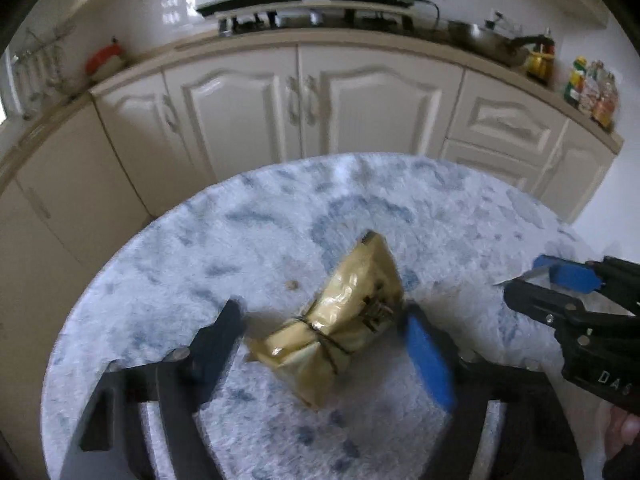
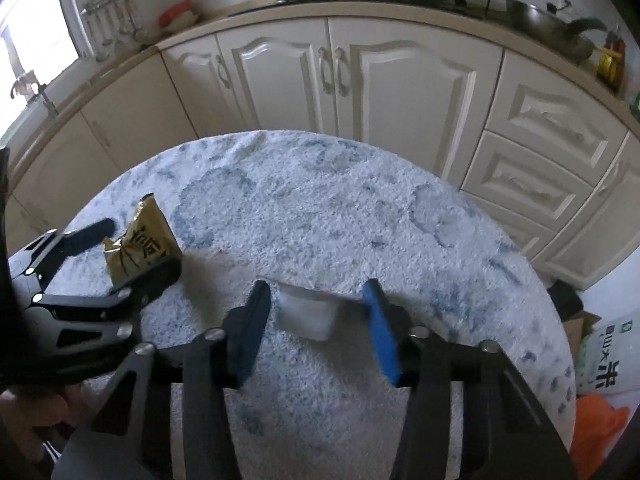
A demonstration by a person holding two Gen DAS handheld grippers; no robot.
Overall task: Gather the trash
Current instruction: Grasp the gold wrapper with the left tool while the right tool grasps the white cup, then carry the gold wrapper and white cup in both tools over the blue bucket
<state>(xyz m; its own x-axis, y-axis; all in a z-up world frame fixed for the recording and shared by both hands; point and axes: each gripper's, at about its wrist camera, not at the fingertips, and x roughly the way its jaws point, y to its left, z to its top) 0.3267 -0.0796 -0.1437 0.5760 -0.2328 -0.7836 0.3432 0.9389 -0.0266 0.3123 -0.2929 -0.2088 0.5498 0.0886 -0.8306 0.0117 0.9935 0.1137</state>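
The left claw [image 1: 324,336] straddles a gold snack bag [image 1: 340,320], one finger on each side of its tied waist. The blue pad looks to be at the bag's edge while the dark finger stands clear, so the claw is open around the bag rather than clamped on it. The waist, cinched by a dark band, is the narrowest and firmest place to pinch, which is likely why the claw comes in there. The right claw [image 2: 316,312] brackets a small white packet [image 2: 306,314] in the same way, with a gap showing on both sides, so it too is open. Both pieces of trash lie flat on the round counter [image 2: 320,208] with its mottled blue-white cover, well apart, so each claw can take its own. Beyond stand cream cabinets [image 1: 296,104]. I see no bin for certain.
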